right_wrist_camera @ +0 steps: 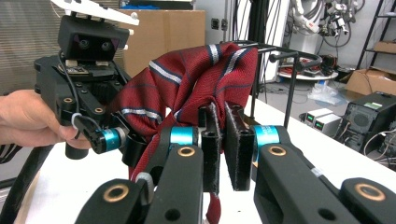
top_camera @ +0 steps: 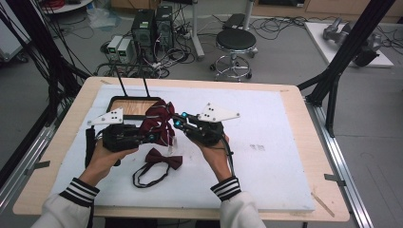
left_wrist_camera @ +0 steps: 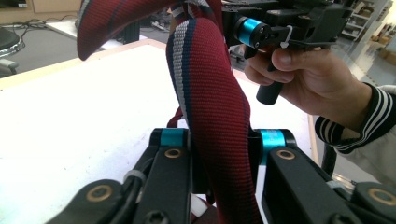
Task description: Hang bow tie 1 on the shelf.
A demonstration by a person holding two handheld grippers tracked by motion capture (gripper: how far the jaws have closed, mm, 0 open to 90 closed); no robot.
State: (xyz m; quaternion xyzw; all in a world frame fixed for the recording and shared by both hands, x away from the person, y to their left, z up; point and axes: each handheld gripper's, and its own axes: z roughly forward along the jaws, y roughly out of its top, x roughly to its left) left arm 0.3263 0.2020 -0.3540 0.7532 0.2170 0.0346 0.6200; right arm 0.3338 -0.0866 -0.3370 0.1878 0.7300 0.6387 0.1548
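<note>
Both the left gripper (top_camera: pixel 151 137) and the right gripper (top_camera: pixel 177 122) pinch the red striped bow tie (top_camera: pixel 159 121) tight, holding it up above the table's (top_camera: pixel 294 97) back left part.

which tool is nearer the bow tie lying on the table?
Left. The left tool hangs just above and left of the bow tie; the right tool is higher and farther back. Both grip the striped tie.

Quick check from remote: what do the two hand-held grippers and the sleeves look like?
Both the left hand-held gripper and right hand-held gripper are black, with cyan rings at the jaws and a grey three-cornered plate on top. Sleeves are white with black-and-white striped cuffs.
</note>
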